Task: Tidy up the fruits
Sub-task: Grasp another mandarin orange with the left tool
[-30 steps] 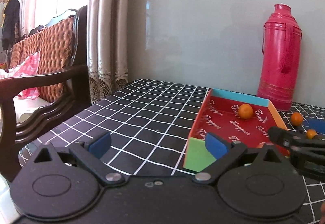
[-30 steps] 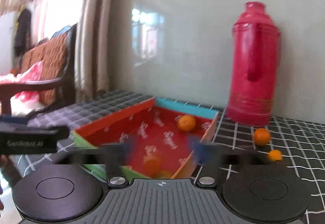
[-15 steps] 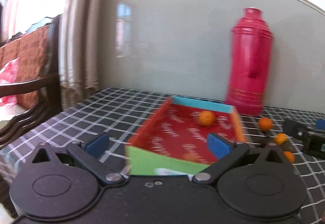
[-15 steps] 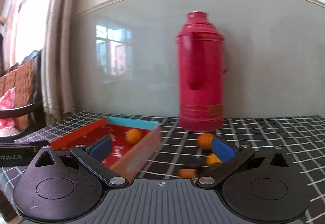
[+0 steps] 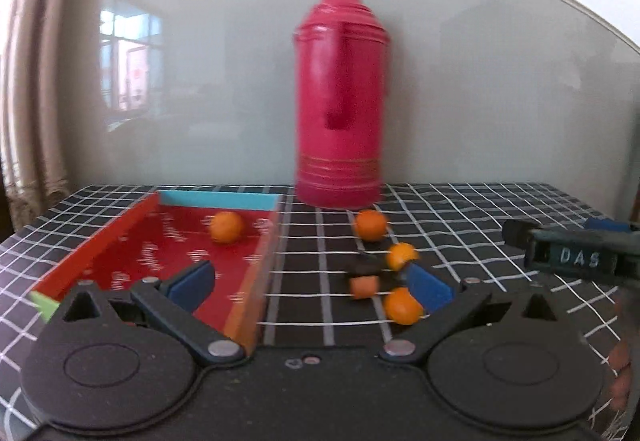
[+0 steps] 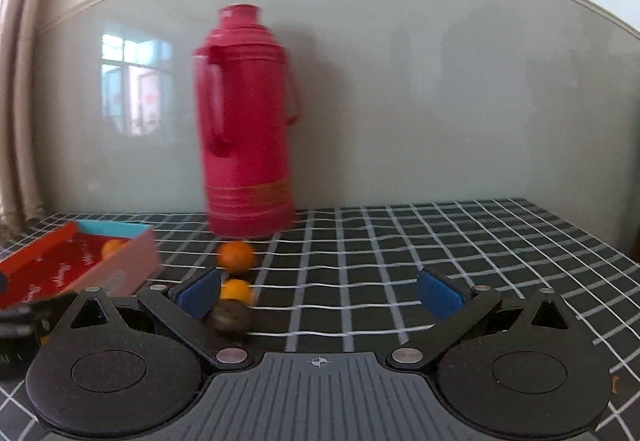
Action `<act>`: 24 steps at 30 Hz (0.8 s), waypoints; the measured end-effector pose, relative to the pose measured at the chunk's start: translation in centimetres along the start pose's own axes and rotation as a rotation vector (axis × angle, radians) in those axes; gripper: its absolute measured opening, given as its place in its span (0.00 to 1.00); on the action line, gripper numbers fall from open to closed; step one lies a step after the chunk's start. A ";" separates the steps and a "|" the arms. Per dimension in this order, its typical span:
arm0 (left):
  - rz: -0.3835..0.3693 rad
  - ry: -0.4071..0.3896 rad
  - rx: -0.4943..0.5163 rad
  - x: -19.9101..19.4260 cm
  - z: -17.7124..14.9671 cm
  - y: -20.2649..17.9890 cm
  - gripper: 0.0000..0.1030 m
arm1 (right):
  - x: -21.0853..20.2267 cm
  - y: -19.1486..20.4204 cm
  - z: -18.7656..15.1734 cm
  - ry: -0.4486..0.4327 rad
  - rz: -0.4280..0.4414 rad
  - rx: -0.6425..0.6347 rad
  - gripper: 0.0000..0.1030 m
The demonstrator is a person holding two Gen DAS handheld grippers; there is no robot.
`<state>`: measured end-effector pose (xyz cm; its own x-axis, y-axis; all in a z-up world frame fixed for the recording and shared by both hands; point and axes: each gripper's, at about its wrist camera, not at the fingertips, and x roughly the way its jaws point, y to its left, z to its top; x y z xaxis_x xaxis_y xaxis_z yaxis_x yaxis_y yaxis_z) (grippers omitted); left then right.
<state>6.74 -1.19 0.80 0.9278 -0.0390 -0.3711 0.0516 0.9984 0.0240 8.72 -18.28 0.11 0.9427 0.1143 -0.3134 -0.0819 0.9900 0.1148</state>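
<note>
So both grippers are spread wide with nothing in them. The left gripper (image 5: 310, 283) hangs low over the checked tablecloth (image 5: 460, 209), straddling the right wall of the red tray (image 5: 120, 241). One orange (image 5: 226, 226) sits in the tray near its blue back wall. Three more oranges (image 5: 371, 225) lie loose on the cloth in front of the pink thermos (image 5: 340, 101). The right gripper (image 6: 320, 291) points at bare cloth, oranges by its left finger.

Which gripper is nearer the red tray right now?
Left. The left gripper has one finger over the red tray. The right gripper is off to the tray's right, over bare tablecloth, with the loose oranges between.
</note>
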 end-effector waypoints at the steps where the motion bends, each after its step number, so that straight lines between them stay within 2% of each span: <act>1: -0.009 0.007 0.014 0.4 -0.1 -0.8 0.92 | -0.1 -0.6 -0.1 0.004 -0.005 0.001 1.00; 5: -0.018 0.062 0.044 2.3 -0.3 -2.6 0.84 | -0.3 -2.7 -0.3 0.021 -0.030 -0.008 1.00; 7: -0.031 0.105 0.041 3.6 -0.5 -3.2 0.76 | -0.1 -3.6 -0.3 0.030 -0.038 0.006 1.00; 11: -0.041 0.149 0.043 5.3 -0.9 -4.2 0.72 | -0.3 -5.3 -0.4 0.040 -0.054 0.023 1.00; 15: -0.046 0.199 0.030 6.9 -0.9 -4.8 0.49 | -0.1 -6.7 -0.5 0.056 -0.073 0.024 1.00; 17: -0.057 0.226 0.030 7.4 -1.1 -4.9 0.48 | -0.1 -7.2 -0.5 0.061 -0.081 0.028 1.00; 18: -0.061 0.240 0.041 7.8 -1.2 -5.2 0.44 | -0.2 -7.4 -0.5 0.062 -0.084 0.030 1.00; 19: -0.079 0.260 0.049 8.0 -1.4 -5.4 0.30 | -0.2 -7.6 -0.5 0.062 -0.087 0.031 1.00; 20: -0.098 0.260 0.043 8.0 -1.5 -5.4 0.26 | -0.1 -7.7 -0.5 0.063 -0.089 0.032 1.00; 24: -0.111 0.250 0.048 7.7 -1.5 -5.5 0.23 | 0.0 -7.8 -0.5 0.066 -0.089 0.039 1.00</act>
<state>13.01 -6.93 -3.57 0.7958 -0.1308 -0.5913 0.1710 0.9852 0.0122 9.20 -25.96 -1.23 0.9221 0.0324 -0.3856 0.0153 0.9927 0.1200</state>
